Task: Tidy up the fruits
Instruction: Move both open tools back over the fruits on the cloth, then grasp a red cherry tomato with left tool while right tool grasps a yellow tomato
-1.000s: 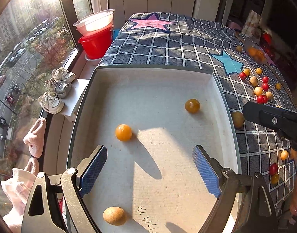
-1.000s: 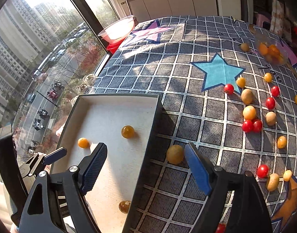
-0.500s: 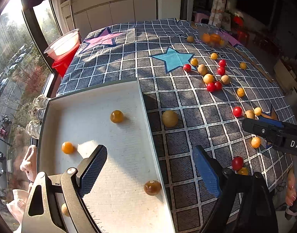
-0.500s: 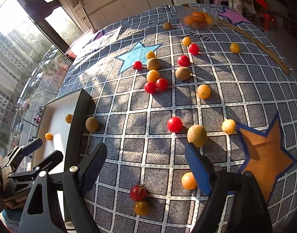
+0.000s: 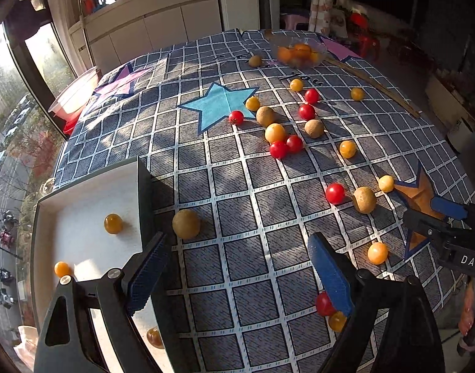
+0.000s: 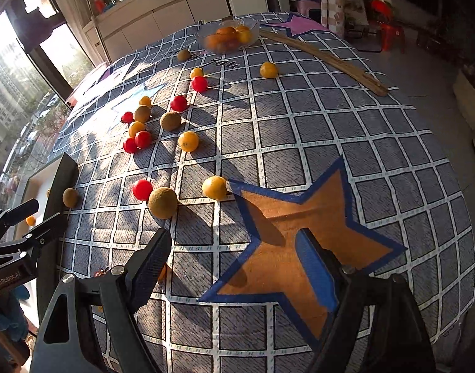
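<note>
Just ahead of my left gripper [image 5: 237,273], spread wide and empty, sits a brown fruit [image 5: 186,224] beside the tray [image 5: 82,248]: small, round, likely light and rolly, so I'd pinch across its middle. My right gripper [image 6: 234,267] gapes empty too.

Low sunlight enters from the window [image 5: 10,118] at 9 o'clock, casting long shadows toward 3 o'clock; fisheye edges curve, corners dark.

Left gripper [image 5: 237,267] swung right off the white tray [image 5: 82,242], now over the checked cloth [image 5: 237,186]. Right gripper [image 6: 234,264] moved from tray edge to over the orange star [image 6: 299,223], both jaws spread.
</note>
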Demonstrator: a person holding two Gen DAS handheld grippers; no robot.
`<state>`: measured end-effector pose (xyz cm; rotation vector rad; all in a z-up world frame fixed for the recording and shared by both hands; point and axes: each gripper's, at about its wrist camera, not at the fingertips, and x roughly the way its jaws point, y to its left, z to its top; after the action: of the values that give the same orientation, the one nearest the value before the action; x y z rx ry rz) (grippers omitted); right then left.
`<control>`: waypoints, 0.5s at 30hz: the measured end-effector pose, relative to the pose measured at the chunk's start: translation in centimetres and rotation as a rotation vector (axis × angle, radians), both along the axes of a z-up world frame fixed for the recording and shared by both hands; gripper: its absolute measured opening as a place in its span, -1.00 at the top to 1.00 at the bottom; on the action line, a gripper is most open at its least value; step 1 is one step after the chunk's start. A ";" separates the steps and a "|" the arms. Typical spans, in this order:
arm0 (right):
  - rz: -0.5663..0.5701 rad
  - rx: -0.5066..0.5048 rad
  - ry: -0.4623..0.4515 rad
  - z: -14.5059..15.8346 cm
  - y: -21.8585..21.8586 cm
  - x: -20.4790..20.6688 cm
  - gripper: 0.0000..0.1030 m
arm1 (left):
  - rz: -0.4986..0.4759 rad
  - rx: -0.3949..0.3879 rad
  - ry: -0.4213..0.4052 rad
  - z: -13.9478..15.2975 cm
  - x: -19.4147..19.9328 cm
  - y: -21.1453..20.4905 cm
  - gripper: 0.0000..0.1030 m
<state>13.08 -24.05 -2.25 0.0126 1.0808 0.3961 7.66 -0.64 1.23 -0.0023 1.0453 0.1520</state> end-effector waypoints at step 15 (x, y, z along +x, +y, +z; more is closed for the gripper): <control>0.155 -0.056 -0.076 -0.8 2.5 1.7 -0.11 | -0.146 0.054 0.046 -3.5 4.6 -4.1 -0.75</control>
<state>14.79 -21.57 -3.08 -0.1355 1.0207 0.5023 12.27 -4.73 -2.31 0.1269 1.0830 0.0479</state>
